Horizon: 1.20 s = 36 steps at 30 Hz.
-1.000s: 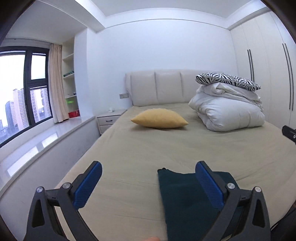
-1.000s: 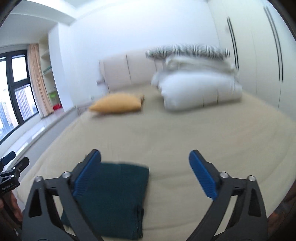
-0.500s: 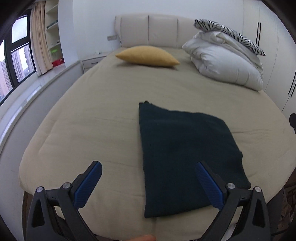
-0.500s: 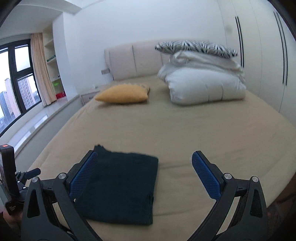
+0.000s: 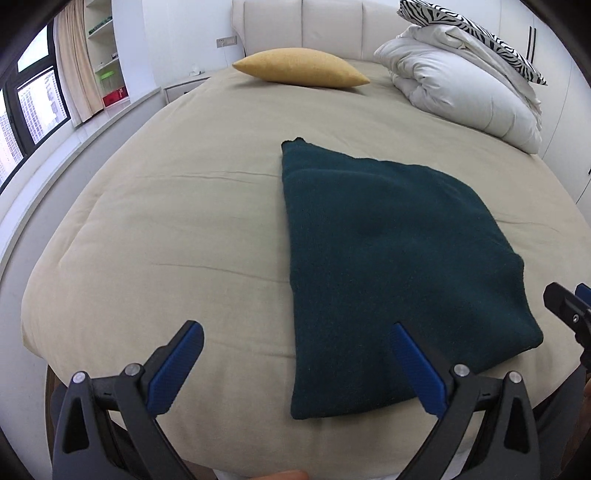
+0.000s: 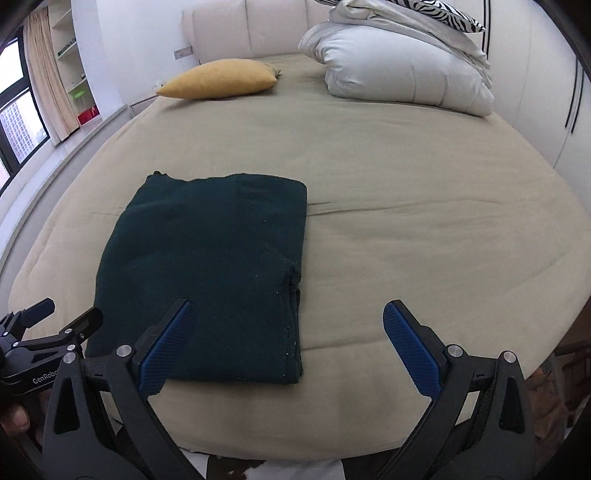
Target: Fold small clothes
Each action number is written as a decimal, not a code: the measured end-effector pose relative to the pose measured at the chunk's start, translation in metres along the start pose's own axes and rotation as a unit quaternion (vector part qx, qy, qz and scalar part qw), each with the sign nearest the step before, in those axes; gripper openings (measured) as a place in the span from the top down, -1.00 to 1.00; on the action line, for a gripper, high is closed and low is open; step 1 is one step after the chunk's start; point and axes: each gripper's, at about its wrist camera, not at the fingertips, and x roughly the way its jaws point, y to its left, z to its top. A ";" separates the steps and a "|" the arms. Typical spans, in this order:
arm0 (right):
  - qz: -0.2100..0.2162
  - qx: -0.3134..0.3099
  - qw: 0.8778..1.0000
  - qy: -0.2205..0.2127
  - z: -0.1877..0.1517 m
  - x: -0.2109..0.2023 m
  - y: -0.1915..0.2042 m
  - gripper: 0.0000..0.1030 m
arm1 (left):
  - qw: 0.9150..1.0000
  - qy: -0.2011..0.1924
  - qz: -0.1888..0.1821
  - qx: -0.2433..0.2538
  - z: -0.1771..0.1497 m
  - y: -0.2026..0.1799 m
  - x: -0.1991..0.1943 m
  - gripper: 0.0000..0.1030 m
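Note:
A dark green garment [image 5: 388, 266] lies folded flat near the foot of the beige bed [image 5: 177, 206]; it also shows in the right wrist view [image 6: 210, 266]. My left gripper [image 5: 295, 365] is open and empty, held above the bed's near edge, its right finger over the garment's near left corner. My right gripper [image 6: 286, 345] is open and empty, above the garment's near right corner. The left gripper's tip [image 6: 55, 321] shows at the left of the right wrist view.
A yellow pillow [image 5: 299, 68] lies near the headboard. A folded white duvet [image 5: 461, 92] with a zebra-print pillow [image 5: 480, 29] on top sits at the bed's far right. A window [image 5: 33, 99] and shelves stand left, wardrobes right.
Both grippers have tilted downward and come nearer, so the views now look down on the folded garment. Both stay open. The garment has not moved.

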 end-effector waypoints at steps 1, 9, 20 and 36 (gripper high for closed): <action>0.001 0.001 1.000 0.004 -0.002 0.004 0.000 -1.00 | 1.000 0.001 0.003 0.002 -0.001 0.000 0.001 -1.00; -0.001 -0.007 1.000 0.020 -0.009 0.015 0.000 -1.00 | 1.000 -0.003 0.009 0.001 -0.005 -0.001 0.002 -1.00; -0.001 -0.012 1.000 0.028 -0.012 0.012 0.008 -1.00 | 1.000 0.000 0.010 0.001 -0.009 -0.001 0.005 -1.00; -0.001 -0.011 0.999 0.030 -0.012 0.015 0.018 -1.00 | 1.000 0.002 0.009 -0.001 -0.009 0.002 0.006 -1.00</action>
